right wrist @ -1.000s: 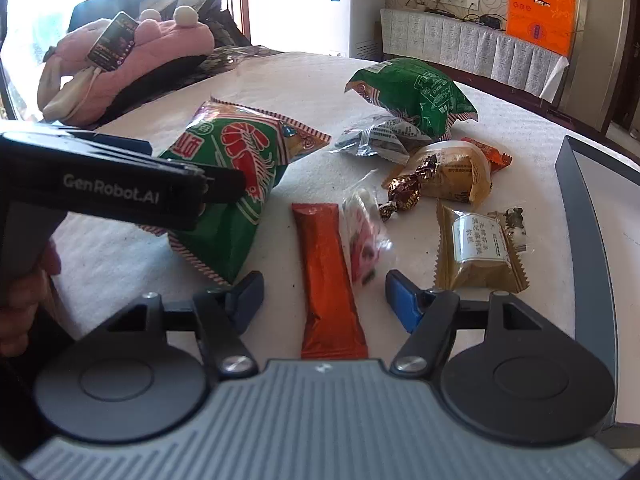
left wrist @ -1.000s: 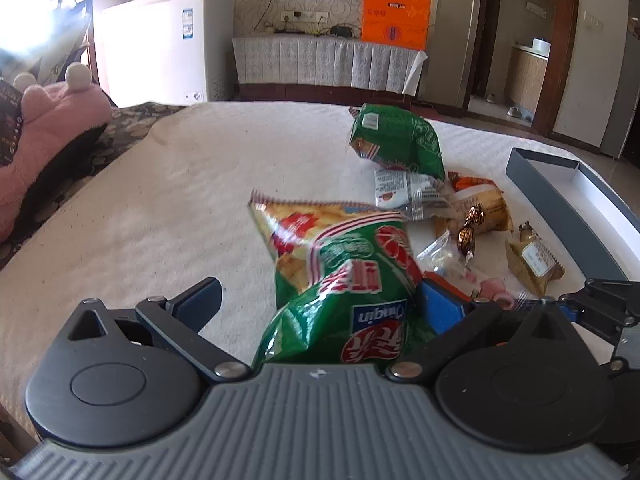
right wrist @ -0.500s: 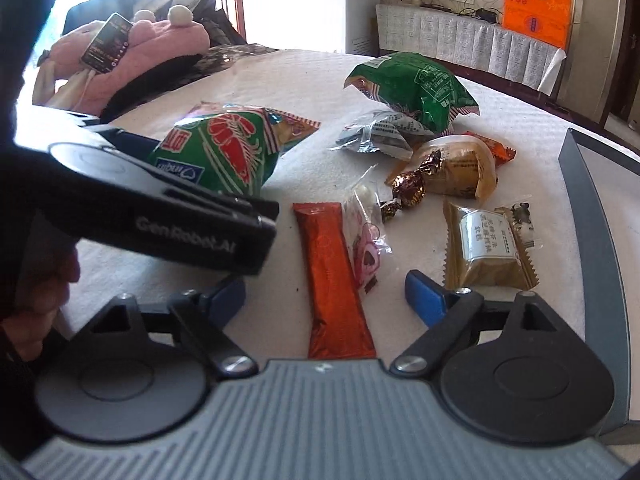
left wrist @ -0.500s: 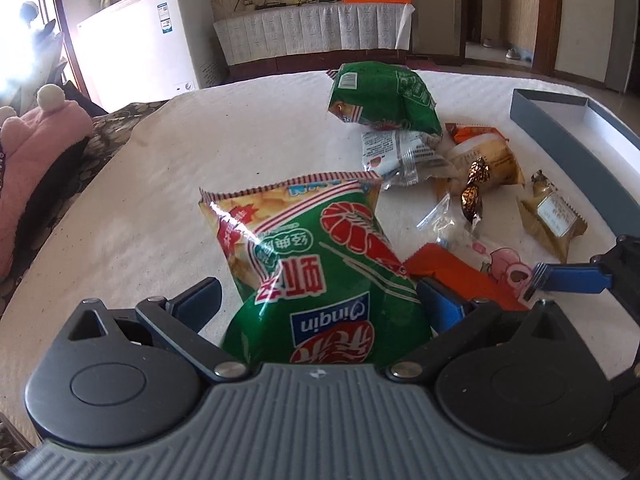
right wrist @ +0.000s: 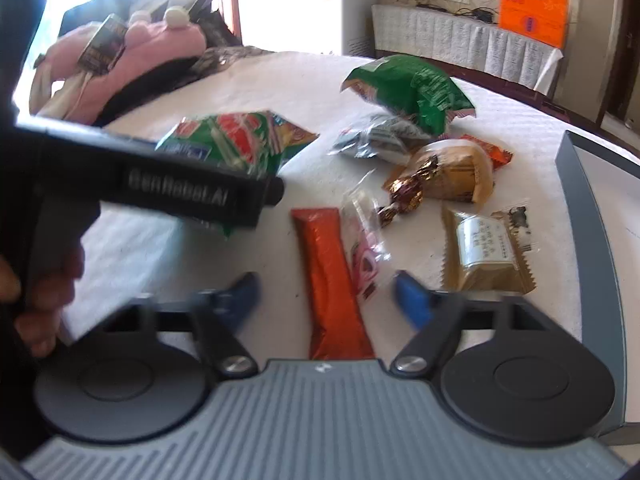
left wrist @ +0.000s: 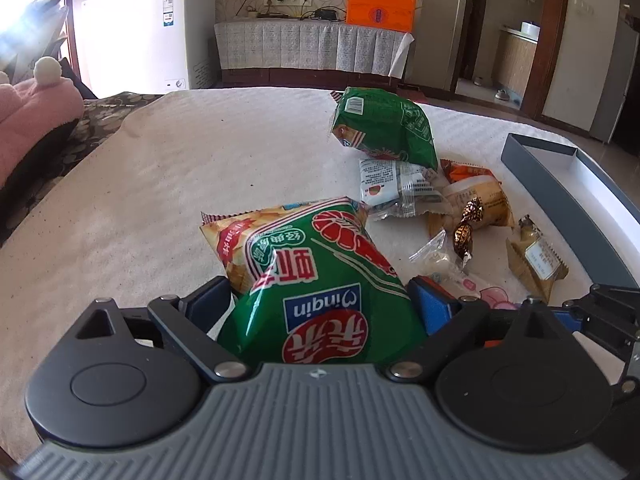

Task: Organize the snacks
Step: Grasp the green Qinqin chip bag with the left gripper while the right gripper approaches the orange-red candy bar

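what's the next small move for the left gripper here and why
Probably finish closing the left gripper on the green shrimp chip bag: its jaws are closing, the bag already sits between the blue fingers, and the grey tray waits at right.

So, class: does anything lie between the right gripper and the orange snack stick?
Nothing visible does. The orange snack stick lies between the closing jaws of the right gripper; a clear pink-printed packet lies against its right side.
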### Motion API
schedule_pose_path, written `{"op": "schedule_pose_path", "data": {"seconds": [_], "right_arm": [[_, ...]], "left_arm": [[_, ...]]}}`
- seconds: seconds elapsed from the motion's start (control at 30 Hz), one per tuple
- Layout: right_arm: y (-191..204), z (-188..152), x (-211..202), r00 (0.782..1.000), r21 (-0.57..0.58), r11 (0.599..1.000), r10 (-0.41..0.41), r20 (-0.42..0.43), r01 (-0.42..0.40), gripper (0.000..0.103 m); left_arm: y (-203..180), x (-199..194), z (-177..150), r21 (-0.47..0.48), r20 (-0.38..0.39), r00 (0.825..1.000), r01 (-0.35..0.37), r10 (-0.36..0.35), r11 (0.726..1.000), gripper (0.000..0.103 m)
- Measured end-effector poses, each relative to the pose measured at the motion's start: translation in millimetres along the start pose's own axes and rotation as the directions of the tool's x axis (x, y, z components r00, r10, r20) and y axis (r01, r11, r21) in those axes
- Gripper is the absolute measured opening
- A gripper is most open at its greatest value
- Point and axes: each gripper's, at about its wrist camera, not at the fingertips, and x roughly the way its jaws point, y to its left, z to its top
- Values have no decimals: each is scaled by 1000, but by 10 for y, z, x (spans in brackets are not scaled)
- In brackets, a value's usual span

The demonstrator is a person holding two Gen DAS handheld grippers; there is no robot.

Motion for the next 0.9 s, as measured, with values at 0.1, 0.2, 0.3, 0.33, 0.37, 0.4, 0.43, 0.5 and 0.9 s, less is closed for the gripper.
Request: {"op": "schedule_pose_path", "data": {"seconds": [0.1, 0.2, 0.3, 0.33, 0.37, 0.4, 0.43, 0.5, 0.9], "right_arm": [[33, -41, -52, 1000, -27, 1000, -5, -5, 5, 67], [112, -107, -199, 999, -93, 995, -48, 7, 49, 65], [251, -118, -265, 997, -212, 976, -37, 69, 51, 60], [265, -103, -215, 998, -216, 976, -28, 56, 39, 54], [283, -81, -135, 999, -228, 973, -30, 33, 37, 50], [291, -62, -100, 999, -237, 971, -38, 37, 46, 49], [278, -24, -92, 998, -226, 973, -40, 43, 49, 43], [223, 21, -103, 998, -179, 983, -34, 52, 43, 39], [299, -17, -114, 997, -233, 970, -65, 41, 73, 37]], "left_arm": [[38, 31, -1, -4, -10, 1000, -9, 9, 1000, 96], [109, 64, -1, -41, -35, 999, -23, 21, 999, 96], [121, 61, 6, -50, -27, 999, -25, 24, 998, 96], [110, 63, 8, -43, -26, 999, -30, 29, 999, 96], [101, 62, 8, -38, -25, 999, -32, 31, 999, 96], [95, 61, 5, -33, -25, 999, -32, 31, 999, 96], [97, 58, 2, -30, -26, 999, -32, 31, 999, 96], [119, 57, -1, -32, -27, 999, -29, 28, 999, 96], [145, 87, -6, -45, -45, 999, -31, 29, 999, 96]]}}
